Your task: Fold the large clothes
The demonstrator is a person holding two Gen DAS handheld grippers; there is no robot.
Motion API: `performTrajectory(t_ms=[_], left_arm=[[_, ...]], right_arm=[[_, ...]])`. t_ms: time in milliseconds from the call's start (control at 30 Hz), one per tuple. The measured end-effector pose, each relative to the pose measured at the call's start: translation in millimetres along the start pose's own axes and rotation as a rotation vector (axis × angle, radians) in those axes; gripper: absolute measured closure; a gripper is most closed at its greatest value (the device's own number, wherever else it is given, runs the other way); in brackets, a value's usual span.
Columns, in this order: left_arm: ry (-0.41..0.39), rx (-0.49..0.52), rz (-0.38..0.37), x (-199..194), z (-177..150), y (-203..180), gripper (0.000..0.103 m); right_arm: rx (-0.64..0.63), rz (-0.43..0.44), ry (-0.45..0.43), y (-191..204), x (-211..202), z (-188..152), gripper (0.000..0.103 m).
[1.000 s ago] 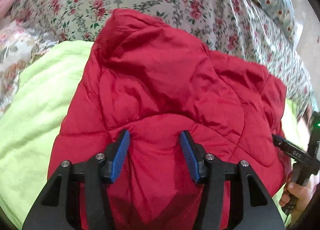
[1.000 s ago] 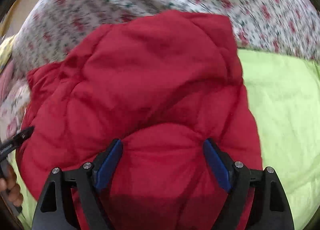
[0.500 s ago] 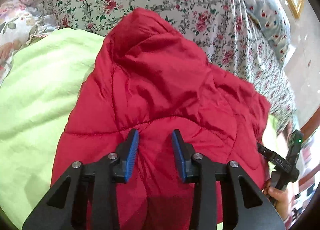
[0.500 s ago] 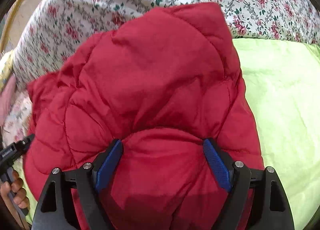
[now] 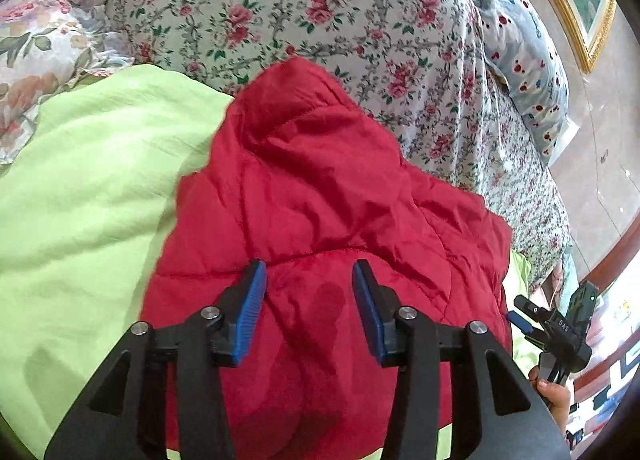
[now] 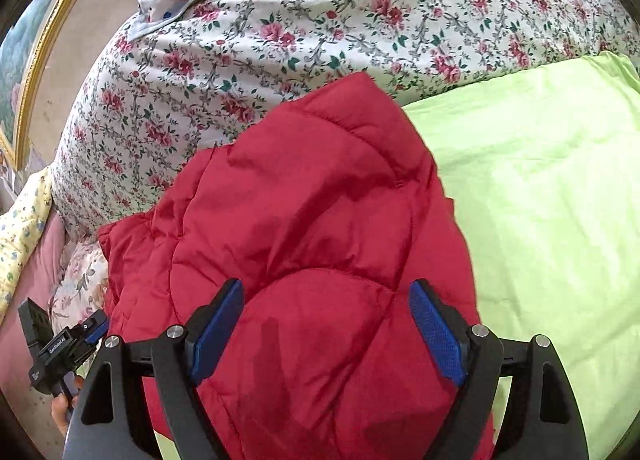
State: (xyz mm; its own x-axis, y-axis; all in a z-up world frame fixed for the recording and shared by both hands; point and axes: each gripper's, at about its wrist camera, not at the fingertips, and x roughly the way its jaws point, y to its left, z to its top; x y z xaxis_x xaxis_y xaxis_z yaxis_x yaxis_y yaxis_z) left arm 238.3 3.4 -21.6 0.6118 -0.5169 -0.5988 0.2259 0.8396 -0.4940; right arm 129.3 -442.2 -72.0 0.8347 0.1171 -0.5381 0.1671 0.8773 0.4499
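A red quilted jacket (image 5: 320, 187) lies bunched on a lime green blanket (image 5: 88, 195). In the left wrist view my left gripper (image 5: 308, 296) has a puffed fold of the jacket's near edge between its blue pads. Its jaws are opening, and the fabric still touches both pads. In the right wrist view the same jacket (image 6: 304, 195) fills the centre. My right gripper (image 6: 324, 324) stands wide around a thick rounded quilted section, with both pads pressed against it. The jacket's near hem is hidden under both grippers.
The green blanket (image 6: 540, 199) lies on a bed with a rose-patterned sheet (image 5: 320, 11). A blue-and-white pillow (image 5: 520, 59) lies near a gold picture frame (image 5: 580, 3). A hand (image 5: 554, 392) shows at the lower right of the left wrist view.
Both grippers have drawn back with the jacket, whose far tip now lies nearer the green blanket's edge. The left jaws narrowed on the fold, then widened again. The right jaws kept their width.
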Motion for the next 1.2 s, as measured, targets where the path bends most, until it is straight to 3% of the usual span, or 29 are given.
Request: performTrajectory(t_ms=[67,200,433,667,733,833,967,1033,1133,1200], left_arm=[[-0.026,-0.009,0.004,-8,1,4,0.050],[-0.087,-0.032,0.039,-25,6,18,0.021],[0.005,-0.162,-0.039,-6,5,55,0.020],[0.122,-0.222,-0.143,23,-6,68,0.018],[0.143,-0.223,-0.163,29,-9,68,0.012],[0.174,-0.203,-0.185,38,-12,62,0.001],[0.175,-0.136,-0.149,39,-13,50,0.001],[0.169,-0.114,-0.142,37,-13,46,0.007],[0.157,-0.092,-0.143,29,-13,41,0.026],[0.145,-0.088,-0.149,21,-12,38,0.038]], right_arm=[[0.004,-0.012,0.003,-2,0,0,0.012],[0.023,-0.008,0.009,-14,-3,1,0.008],[0.094,-0.026,0.046,-44,-3,4,0.004],[0.227,0.101,0.234,-73,38,-13,0.004],[0.281,0.175,0.271,-78,51,-22,0.001],[0.271,0.180,0.259,-75,51,-24,0.000],[0.230,0.178,0.257,-63,51,-27,0.004],[0.223,0.174,0.254,-59,50,-29,0.009],[0.199,0.166,0.253,-53,50,-27,0.022],[0.195,0.170,0.244,-49,44,-26,0.041]])
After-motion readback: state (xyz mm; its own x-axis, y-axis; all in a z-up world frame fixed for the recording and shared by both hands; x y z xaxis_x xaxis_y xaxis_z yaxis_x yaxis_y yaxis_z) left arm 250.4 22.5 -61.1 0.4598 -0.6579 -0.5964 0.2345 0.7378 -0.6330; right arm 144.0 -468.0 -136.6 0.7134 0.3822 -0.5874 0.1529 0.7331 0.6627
